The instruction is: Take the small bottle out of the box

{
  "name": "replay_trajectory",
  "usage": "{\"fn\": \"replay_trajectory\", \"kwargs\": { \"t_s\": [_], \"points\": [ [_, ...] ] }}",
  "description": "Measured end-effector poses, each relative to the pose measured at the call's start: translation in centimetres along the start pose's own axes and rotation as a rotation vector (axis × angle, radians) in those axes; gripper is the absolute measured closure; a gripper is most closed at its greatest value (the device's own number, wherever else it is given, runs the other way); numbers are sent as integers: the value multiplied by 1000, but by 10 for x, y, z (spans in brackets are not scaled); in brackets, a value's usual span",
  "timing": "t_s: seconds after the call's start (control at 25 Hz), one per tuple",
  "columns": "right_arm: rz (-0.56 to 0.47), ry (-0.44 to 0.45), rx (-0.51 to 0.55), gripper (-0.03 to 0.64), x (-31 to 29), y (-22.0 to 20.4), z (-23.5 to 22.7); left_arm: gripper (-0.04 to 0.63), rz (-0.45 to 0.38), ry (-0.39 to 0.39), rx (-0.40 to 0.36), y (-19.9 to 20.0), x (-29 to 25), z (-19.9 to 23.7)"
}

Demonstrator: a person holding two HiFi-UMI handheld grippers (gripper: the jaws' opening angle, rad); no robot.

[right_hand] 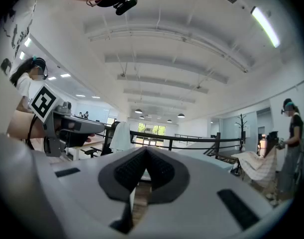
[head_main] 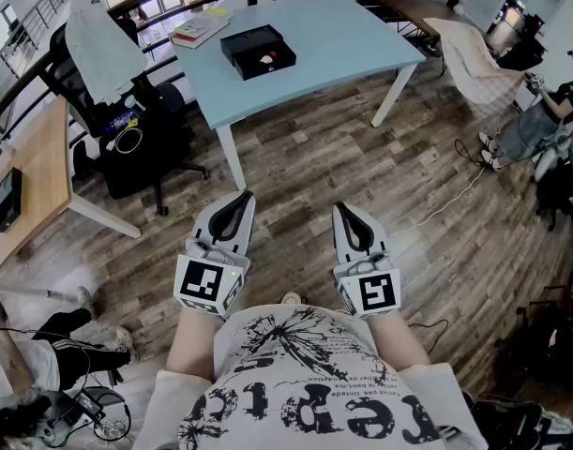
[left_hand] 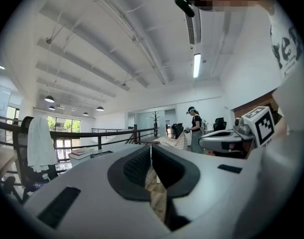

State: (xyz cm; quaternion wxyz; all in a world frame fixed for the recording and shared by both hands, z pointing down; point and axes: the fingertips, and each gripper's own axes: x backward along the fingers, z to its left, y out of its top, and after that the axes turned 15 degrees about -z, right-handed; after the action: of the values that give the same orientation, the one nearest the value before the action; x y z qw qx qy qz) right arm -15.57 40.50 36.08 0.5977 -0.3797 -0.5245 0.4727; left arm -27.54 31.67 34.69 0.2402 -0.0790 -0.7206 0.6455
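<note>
The white left gripper (head_main: 241,198) and white right gripper (head_main: 340,210) are held with jaws together on nothing, well apart from the open black rectangular box (head_main: 258,51) set on the pale blue table (head_main: 352,36).

Blue table (head_main: 347,40) with box (head_main: 258,51), book (head_main: 200,30)

On table (head_main: 361,36), box (head_main: 257,52), book (head_main: 200,30) to its left, bottle (head_main: 267,60) perhaps inside

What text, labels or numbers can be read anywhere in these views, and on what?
The T-shirt: large black letters, seemingly "rep...", rest warped; smaller line blurred.
The cubes on the left gripper and right gripper: square marker patterns only, no letters.
The book on the table: too small to read.
The box: no readable print.
</note>
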Motion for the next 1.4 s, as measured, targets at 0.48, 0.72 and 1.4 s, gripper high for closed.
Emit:
{"fn": "replay_trajectory", "kwargs": {
  "t_s": [0.48,0.72,1.4],
  "points": [
    [19,10,-29,607,-5,-14,-12,571,19,15,15,-12,-20,6],
    [24,-11,-56,606,-1,-23,-23,571,43,5,13,-23,-24,-1],
    [117,-79,-61,606,-122,-102,-88,571,83,-27,58,-87,-150,95]
  ]
}}
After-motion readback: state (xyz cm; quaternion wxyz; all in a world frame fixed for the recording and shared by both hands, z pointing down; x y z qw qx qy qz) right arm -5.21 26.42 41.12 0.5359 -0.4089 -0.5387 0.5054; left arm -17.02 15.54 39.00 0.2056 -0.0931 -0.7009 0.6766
